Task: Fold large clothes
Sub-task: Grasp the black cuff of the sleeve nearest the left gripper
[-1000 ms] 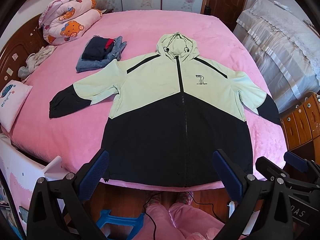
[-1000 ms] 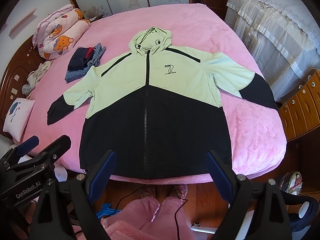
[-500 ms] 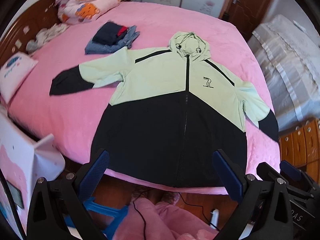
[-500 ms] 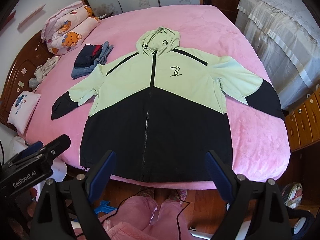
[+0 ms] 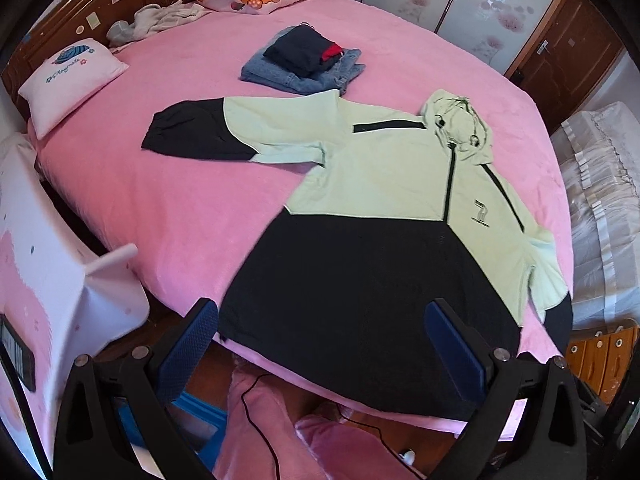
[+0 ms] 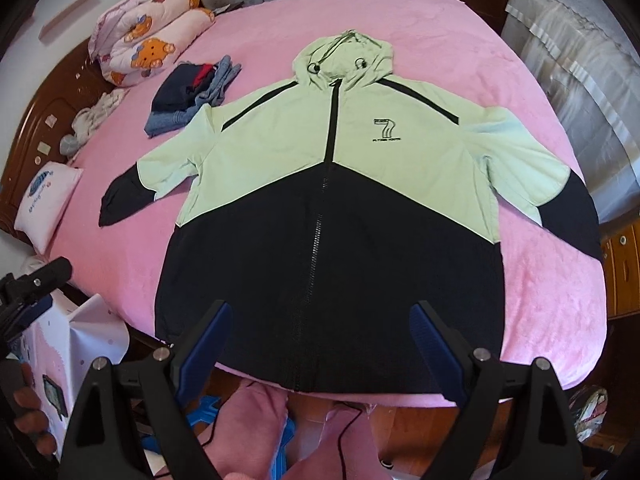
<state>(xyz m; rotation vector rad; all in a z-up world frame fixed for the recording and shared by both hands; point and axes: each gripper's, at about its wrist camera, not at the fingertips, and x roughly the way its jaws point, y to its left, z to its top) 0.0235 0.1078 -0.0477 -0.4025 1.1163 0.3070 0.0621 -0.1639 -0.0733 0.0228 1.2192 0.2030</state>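
Pink bed [image 6: 540, 304] carries the jacket [image 6: 328, 240], spread flat, zipped, front up, hem at the near edge. Left gripper [image 5: 322, 338] and right gripper [image 6: 320, 340] hover above the hem, jaws wide, empty. Folding not begun; next, probably grasp a sleeve.

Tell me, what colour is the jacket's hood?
Pale green hood; the right wrist view shows it best.

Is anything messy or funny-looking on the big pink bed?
Mostly tidy. The jacket lies flat and zipped, but its hem hangs a little over the bed's near edge. By the headboard, a pale garment lies crumpled, unlike the folded pile nearby.
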